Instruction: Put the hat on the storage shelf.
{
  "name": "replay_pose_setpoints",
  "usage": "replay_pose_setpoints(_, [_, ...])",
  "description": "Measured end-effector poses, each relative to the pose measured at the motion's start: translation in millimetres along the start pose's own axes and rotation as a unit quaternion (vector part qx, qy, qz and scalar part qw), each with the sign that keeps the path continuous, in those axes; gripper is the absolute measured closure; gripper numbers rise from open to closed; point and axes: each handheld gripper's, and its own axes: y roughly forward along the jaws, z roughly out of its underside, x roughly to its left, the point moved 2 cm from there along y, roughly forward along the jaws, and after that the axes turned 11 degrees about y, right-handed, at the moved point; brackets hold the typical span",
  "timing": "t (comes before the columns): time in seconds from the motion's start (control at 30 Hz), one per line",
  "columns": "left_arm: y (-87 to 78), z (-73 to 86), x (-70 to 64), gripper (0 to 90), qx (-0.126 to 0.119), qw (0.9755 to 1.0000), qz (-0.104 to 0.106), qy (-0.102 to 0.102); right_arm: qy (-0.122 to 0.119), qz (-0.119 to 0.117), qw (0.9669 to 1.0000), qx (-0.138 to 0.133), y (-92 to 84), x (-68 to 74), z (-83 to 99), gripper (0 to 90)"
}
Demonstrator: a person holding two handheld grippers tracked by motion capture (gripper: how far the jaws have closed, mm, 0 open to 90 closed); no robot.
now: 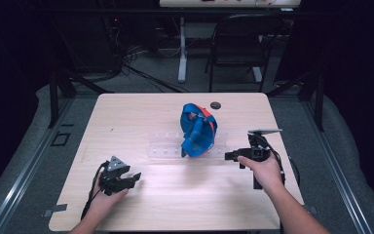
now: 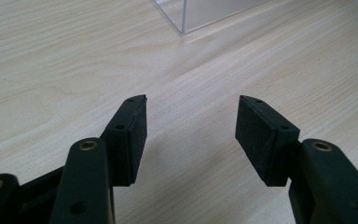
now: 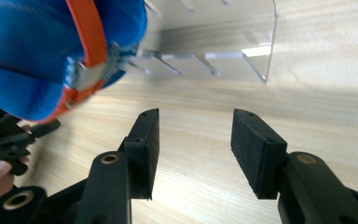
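While the blue bag point(image 1: 197, 136) with its orange strap stands on the clear acrylic rack point(image 1: 168, 145) at the centre of the high view, both grippers sit apart from it. The left gripper point(image 1: 135, 177) rests on the wooden table point(image 1: 141, 117) in the lower left, and the right gripper point(image 1: 230, 155) lies just right of the rack, pointing toward the bag. The bag looks top-heavy on so slight a rack. A sideways nudge from the right gripper could tip it off or drag the rack across the table.

In the left gripper view, the jaws stand wide apart over bare wood with nothing between them. A corner of the acrylic rack point(image 2: 200, 14) shows at the top centre. A forward push from here could hit that clear edge, which is hard to see against the pale grain.

In the right gripper view, the jaws are spread wide and empty. The bag point(image 3: 32, 42) fills the upper left, blurred, and the orange strap point(image 3: 89, 32) runs down it toward a buckle. The rack point(image 3: 256, 51) stands in the upper right. A grab from here might catch only loose fabric or the strap, so the bag would sag, slip or pull the rack along. The pads could also close on an acrylic divider instead of the bag.
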Motion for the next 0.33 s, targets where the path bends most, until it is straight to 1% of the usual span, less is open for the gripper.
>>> replay_pose_setpoints(0.07, [-0.1, -0.1, 0.0, 43.1, -0.001, 1.0, -0.002, -0.001, 0.0, 0.001, 1.0, -0.004, 1.4, -1.7, 2.0, 51.9])
replay_pose_setpoints(0.13, [-0.4, -0.1, 0.5, 43.0, -0.002, 1.0, -0.003, 0.001, -0.005, 0.006, 0.9999, -0.008, 3.1, -4.5, 6.1, 51.0])
replay_pose_setpoints(0.17, [-1.1, -0.2, 1.5, 42.6, -0.003, 1.0, -0.008, 0.003, -0.009, 0.003, 0.9999, -0.012, 4.7, -6.6, 10.4, 48.9])
replay_pose_setpoints(0.23, [-1.5, -0.3, 2.4, 42.3, -0.004, 0.9999, -0.011, 0.004, -0.012, 0.001, 0.9998, -0.017, 5.3, -7.3, 12.9, 48.3])
replay_pose_setpoints(0.27, [-1.9, -0.2, 3.1, 41.8, -0.005, 0.9999, -0.011, 0.0, -0.019, 0.0, 0.9996, -0.021, 5.3, -8.3, 15.2, 48.2])
replay_pose_setpoints(0.3, [-2.9, 0.1, 4.8, 40.9, -0.007, 0.9998, -0.017, -0.004, -0.032, -0.002, 0.9989, -0.033, 4.1, -10.5, 20.5, 47.3])
replay_pose_setpoints(0.33, [-2.9, 0.1, 4.8, 40.1, -0.007, 0.9998, -0.017, -0.004, -0.032, -0.002, 0.9989, -0.033, 4.1, -10.5, 20.5, 47.3])
